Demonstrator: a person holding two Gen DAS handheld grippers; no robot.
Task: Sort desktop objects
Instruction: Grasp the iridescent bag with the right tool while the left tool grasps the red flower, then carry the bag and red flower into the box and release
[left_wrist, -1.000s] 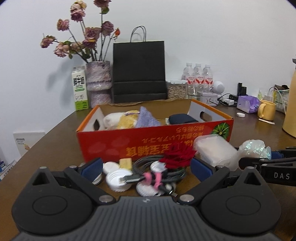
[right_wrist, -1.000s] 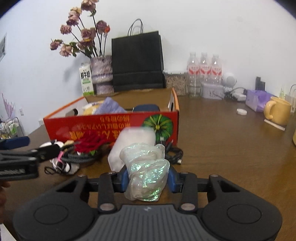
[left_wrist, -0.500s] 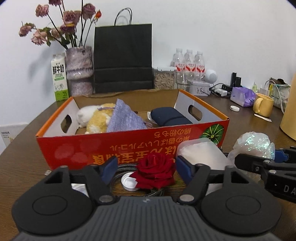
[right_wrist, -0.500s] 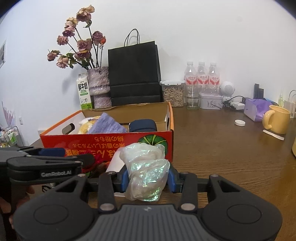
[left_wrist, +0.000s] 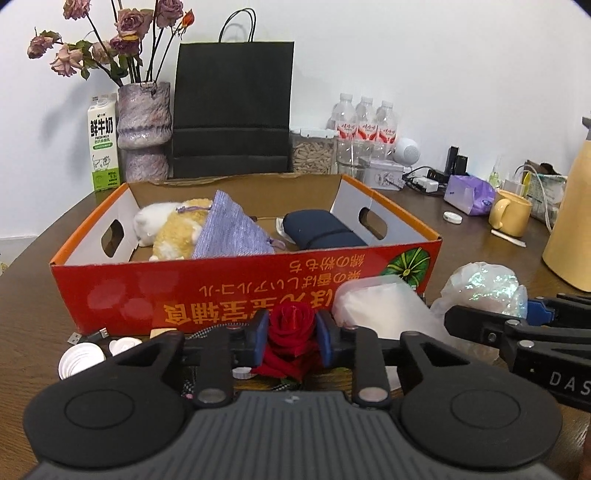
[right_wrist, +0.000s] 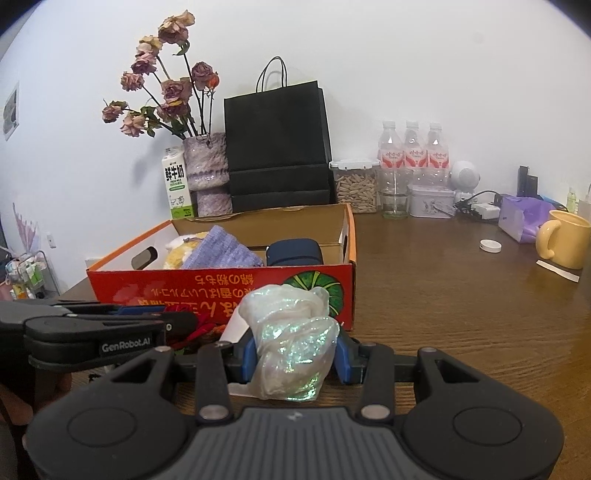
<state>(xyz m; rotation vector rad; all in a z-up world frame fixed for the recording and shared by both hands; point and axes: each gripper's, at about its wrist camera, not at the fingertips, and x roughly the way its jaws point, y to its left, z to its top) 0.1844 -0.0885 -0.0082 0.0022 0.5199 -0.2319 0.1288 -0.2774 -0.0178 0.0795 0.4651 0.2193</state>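
A lived-in room, home or small office — which one cannot be told. A brown wooden table (right_wrist: 461, 302) stands against a plain white wall. Along the wall sit dried roses in a vase (left_wrist: 144, 125), a milk carton (left_wrist: 104, 142), a black paper bag (left_wrist: 232, 110), water bottles (right_wrist: 415, 155), a jar of snacks (right_wrist: 355, 186) and a yellow mug (right_wrist: 565, 239). A cardboard box (left_wrist: 240, 291) holds soft household odds and ends — a plush toy (left_wrist: 173, 229) among them.
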